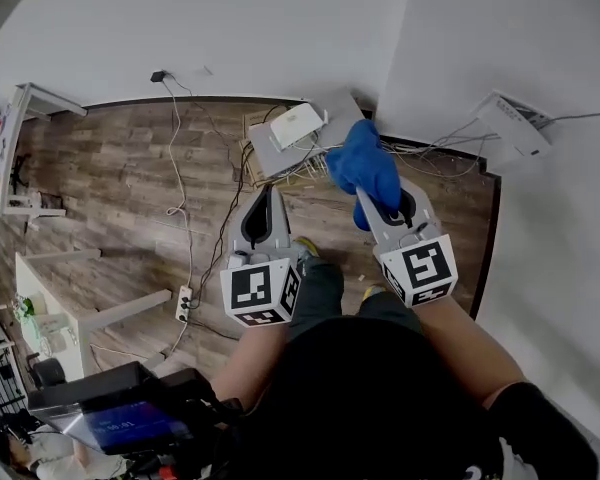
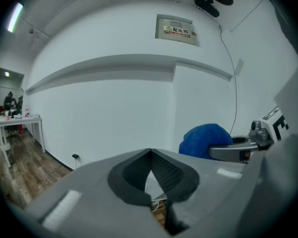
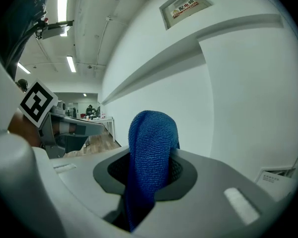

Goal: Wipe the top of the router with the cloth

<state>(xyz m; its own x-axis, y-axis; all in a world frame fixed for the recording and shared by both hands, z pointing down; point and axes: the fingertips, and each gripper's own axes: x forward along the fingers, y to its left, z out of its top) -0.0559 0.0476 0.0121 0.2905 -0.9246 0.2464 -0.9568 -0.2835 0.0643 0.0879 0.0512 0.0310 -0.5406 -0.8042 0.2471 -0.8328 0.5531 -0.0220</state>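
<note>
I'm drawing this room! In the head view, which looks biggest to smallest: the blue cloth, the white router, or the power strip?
1. blue cloth, but it is held up nearer the camera, so it may only look biggest
2. white router
3. power strip

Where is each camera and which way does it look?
Head view: on the person's head, looking steeply down at floor, router, left hand-held gripper, right hand-held gripper, forearms.
Left gripper view: on its hand-held gripper, facing the white wall past shut, empty jaws.
Right gripper view: on its hand-held gripper, facing the wall; jaws clamp the blue cloth.
Shared: cloth in all three; wall sign in both gripper views.
</note>
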